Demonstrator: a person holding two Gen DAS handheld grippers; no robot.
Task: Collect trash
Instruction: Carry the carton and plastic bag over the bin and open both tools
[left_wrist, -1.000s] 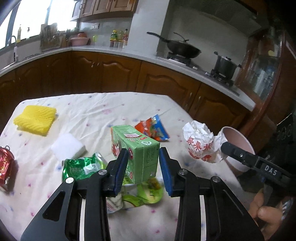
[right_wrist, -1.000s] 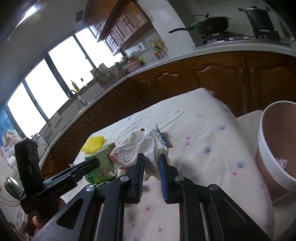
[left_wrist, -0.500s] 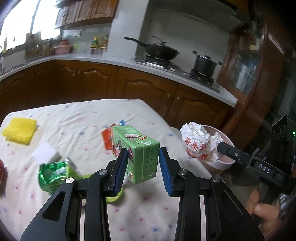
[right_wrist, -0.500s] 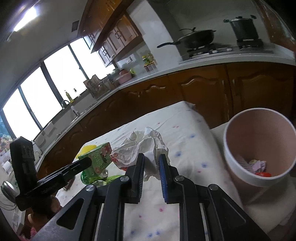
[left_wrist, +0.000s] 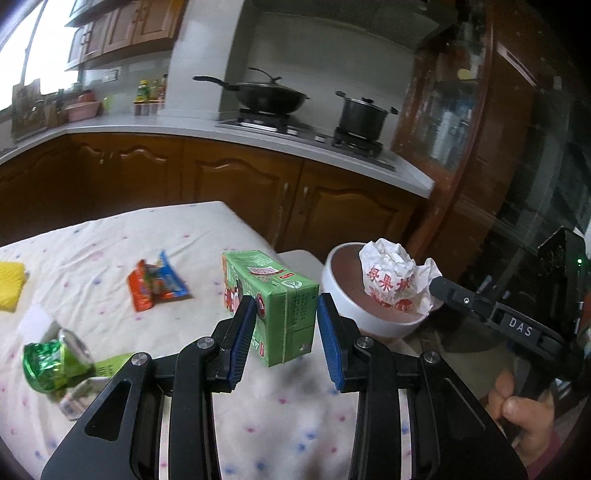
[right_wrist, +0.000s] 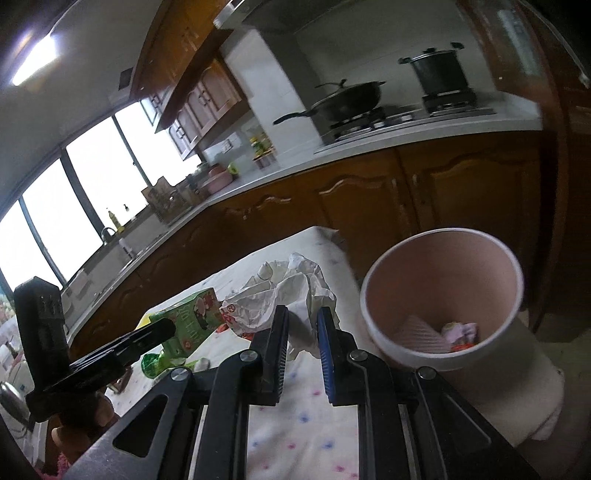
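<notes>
My left gripper (left_wrist: 283, 312) is shut on a green drink carton (left_wrist: 275, 295), which hangs lifted above the spotted tablecloth (left_wrist: 110, 243). Seen from the right wrist, the same carton (right_wrist: 192, 317) sits left of the paper. My right gripper (right_wrist: 302, 325) is shut on a crumpled white paper bag (right_wrist: 284, 291) with red print. From the left wrist that bag (left_wrist: 395, 277) hangs over the near rim of the pink bin (left_wrist: 345, 280). The bin (right_wrist: 443, 291) stands just right of the right gripper and holds a few scraps at its bottom.
On the cloth lie a red-and-blue snack wrapper (left_wrist: 157, 286), a crushed green foil packet (left_wrist: 51, 360), a white pad (left_wrist: 35, 319) and a yellow sponge (left_wrist: 11, 284). Brown cabinets, a wok (left_wrist: 269, 98) and a pot (left_wrist: 364, 114) stand behind. A person's hand (left_wrist: 524, 410) holds the right gripper.
Both grippers have swung right and slightly up with their loads. The bin has come closer, and the paper bag now hangs over its rim.
</notes>
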